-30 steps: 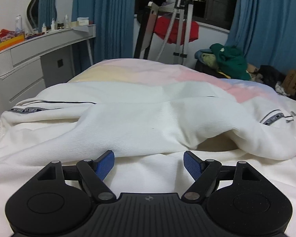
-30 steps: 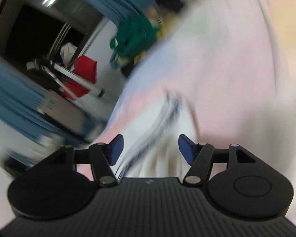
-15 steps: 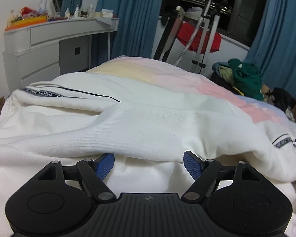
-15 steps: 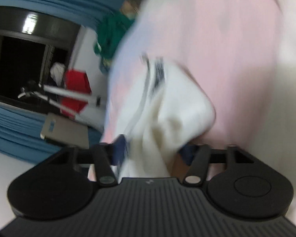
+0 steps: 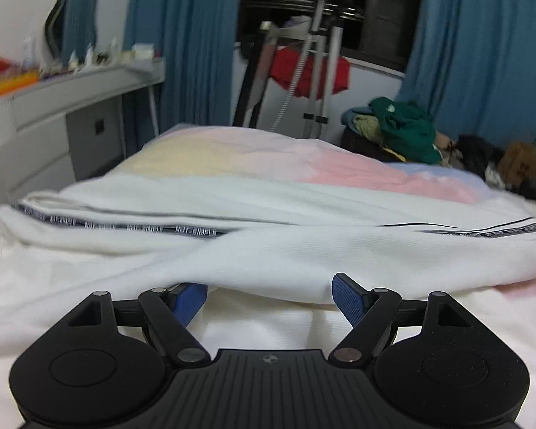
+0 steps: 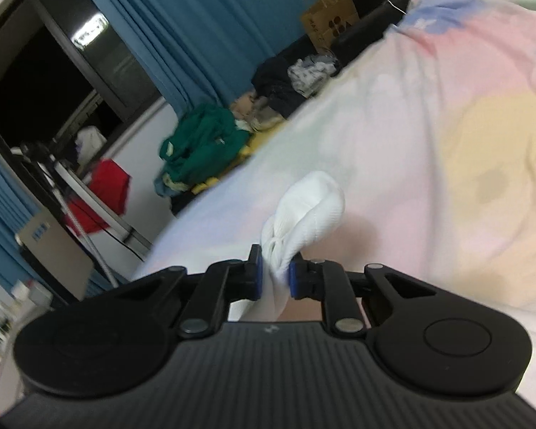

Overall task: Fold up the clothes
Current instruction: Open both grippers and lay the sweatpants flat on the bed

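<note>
Pastel bedspread (image 5: 253, 164) in pink, yellow and pale blue covers the bed across mid-frame. Blue curtains (image 5: 482, 43) flank a dark window at top; red cloth (image 5: 309, 73) hangs on a metal rack, centre. Grey drawer unit (image 5: 46, 121) at left carries blurred clutter; green clothes heap (image 5: 407, 130) at right.
</note>
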The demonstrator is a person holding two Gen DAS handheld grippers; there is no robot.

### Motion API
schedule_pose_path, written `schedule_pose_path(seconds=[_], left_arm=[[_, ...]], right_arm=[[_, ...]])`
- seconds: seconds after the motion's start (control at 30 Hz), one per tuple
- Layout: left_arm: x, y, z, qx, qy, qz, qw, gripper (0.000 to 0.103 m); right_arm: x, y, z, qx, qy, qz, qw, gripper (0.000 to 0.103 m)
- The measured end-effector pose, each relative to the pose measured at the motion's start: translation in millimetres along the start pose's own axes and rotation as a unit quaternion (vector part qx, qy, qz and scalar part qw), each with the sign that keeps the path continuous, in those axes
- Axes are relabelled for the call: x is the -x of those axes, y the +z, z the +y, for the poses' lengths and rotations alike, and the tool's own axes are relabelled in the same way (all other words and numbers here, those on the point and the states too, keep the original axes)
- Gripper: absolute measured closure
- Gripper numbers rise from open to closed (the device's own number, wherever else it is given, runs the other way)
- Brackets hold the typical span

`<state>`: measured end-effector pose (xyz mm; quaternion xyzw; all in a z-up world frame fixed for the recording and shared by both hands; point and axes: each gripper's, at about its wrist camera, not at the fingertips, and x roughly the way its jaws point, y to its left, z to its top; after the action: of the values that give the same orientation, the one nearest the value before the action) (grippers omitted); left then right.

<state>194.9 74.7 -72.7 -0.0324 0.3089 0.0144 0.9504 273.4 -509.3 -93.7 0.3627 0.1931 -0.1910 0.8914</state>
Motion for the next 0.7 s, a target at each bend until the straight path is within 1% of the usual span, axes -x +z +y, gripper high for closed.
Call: schedule_pose_path(seconds=[0.1, 0.2, 0.3, 0.33, 0.37, 0.4, 0.47, 0.5, 0.53, 0.63, 0.7], left_arm=[[-5.7, -5.9, -11.4, -0.031, -0.004, 0.018, 0.9993, 0.024], [-13.7, -11.2, -19.4, -0.041, -0.016, 0.04, 0.9982, 0.024], [-18.5, -13.4, -21.8, -0.033, -0.028, 0.048, 0.9979, 0.024], [-19.2, -14.3, -22.8, -0.034, -0.029, 0.047, 0.9979, 0.024], [-19.3, -15.4, -23.9, -0.035, -0.029, 0.046, 0.9979, 0.024], [-19.1, -16.4, -24.5, -0.035, -0.029, 0.043, 0.9981, 0.024], [-19.3, -17.5, -23.7, -0.029, -0.031, 0.042, 0.9982, 0.024], [-19.5, -18.1, -22.2, -0.023, -0.035, 0.044, 0.9982, 0.024], [-19.8, -18.1, -21.1, -0.017, -0.038, 0.047, 0.998, 0.024], [-15.5, -19.6, -16.4, -0.003, -0.041, 0.055, 0.9976, 0.024], [-7.1, -20.4, -15.3, -0.005, -0.041, 0.052, 0.9978, 0.024]], right_arm=[[-8.3, -12.7, -27.3, 0.017, -0.015, 0.025, 0.999, 0.086], [-7.3, -20.7, -45.5, 0.003, 0.002, 0.046, 0.999, 0.082], [4.0, -11.4, -43.4, -0.001, 0.011, 0.072, 0.997, 0.073], [11.6, -8.5, -41.3, 0.003, 0.008, 0.078, 0.997, 0.067], [21.5, -5.8, -38.9, 0.006, 0.007, 0.082, 0.997, 0.059], [33.9, -3.4, -36.2, 0.008, 0.006, 0.083, 0.996, 0.054], [62.0, -2.5, -33.7, 0.008, 0.01, 0.081, 0.997, 0.037], [77.5, -2.7, -32.5, 0.009, 0.011, 0.08, 0.997, 0.033], [92.6, -3.6, -30.4, 0.015, 0.01, 0.081, 0.997, 0.031], [134.4, -10.0, -27.0, 0.057, -0.017, 0.097, 0.993, 0.032], [162.6, -15.5, -36.2, 0.058, -0.032, 0.092, 0.994, 0.032]])
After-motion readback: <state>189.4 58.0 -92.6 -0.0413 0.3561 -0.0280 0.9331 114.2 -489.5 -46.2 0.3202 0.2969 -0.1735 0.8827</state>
